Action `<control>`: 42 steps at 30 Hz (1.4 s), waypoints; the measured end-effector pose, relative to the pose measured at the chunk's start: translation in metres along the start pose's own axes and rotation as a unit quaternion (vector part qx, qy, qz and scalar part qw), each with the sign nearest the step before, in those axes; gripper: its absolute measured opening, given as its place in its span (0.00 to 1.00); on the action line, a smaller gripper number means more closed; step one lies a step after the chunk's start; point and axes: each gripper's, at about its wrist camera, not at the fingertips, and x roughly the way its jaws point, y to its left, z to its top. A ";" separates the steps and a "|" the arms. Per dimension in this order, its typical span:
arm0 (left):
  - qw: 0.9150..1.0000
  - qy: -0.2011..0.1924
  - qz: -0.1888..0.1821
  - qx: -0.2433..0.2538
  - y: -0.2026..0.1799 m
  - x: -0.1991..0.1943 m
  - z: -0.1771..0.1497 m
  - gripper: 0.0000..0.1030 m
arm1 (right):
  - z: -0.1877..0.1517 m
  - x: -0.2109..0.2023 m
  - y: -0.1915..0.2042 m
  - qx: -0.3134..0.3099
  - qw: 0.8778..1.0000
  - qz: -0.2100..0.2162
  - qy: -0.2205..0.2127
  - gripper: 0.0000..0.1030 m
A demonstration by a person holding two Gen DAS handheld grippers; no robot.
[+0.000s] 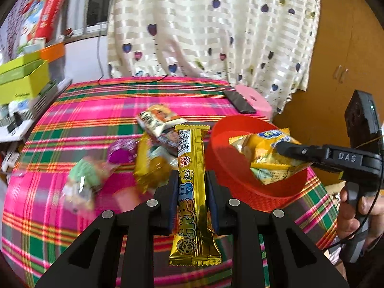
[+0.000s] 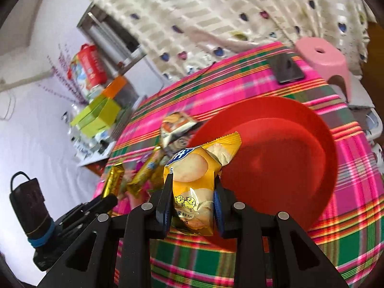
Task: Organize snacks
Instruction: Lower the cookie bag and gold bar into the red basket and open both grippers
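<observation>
My left gripper (image 1: 192, 180) is shut on a long gold snack bar (image 1: 193, 168) and holds it upright above the plaid cloth. My right gripper (image 2: 193, 187) is shut on a yellow chip bag (image 2: 194, 182) and holds it over the near rim of the red basket (image 2: 300, 129). In the left wrist view the right gripper (image 1: 288, 152) holds the chip bag (image 1: 264, 153) over the red basket (image 1: 240, 189). Several loose snacks (image 1: 158, 117) lie on the cloth left of the basket. The left gripper (image 2: 105, 204) with its gold bar (image 2: 112, 182) shows at the lower left of the right wrist view.
A black phone (image 1: 240, 102) lies at the far edge of the plaid table (image 1: 72, 120). A pink stool (image 2: 324, 60) stands behind it. Green boxes (image 1: 21, 79) and a red bag (image 1: 48, 12) are stacked at the left. A heart-print curtain (image 1: 204, 24) hangs behind.
</observation>
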 end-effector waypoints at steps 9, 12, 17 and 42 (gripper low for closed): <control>0.999 0.020 -0.029 0.027 -0.035 0.032 0.021 0.23 | -0.001 0.002 -0.044 0.038 0.999 -0.038 0.012 0.26; 0.998 0.026 -0.037 0.034 -0.045 0.041 0.024 0.23 | -0.003 0.003 -0.052 0.042 0.998 -0.044 0.019 0.26; 0.997 0.034 -0.049 0.043 -0.059 0.053 0.029 0.23 | -0.002 0.001 -0.061 0.047 0.997 -0.051 0.018 0.28; 0.990 0.078 -0.109 0.033 -0.080 0.105 0.037 0.44 | 0.004 -0.025 -0.061 0.012 0.995 -0.095 0.003 0.43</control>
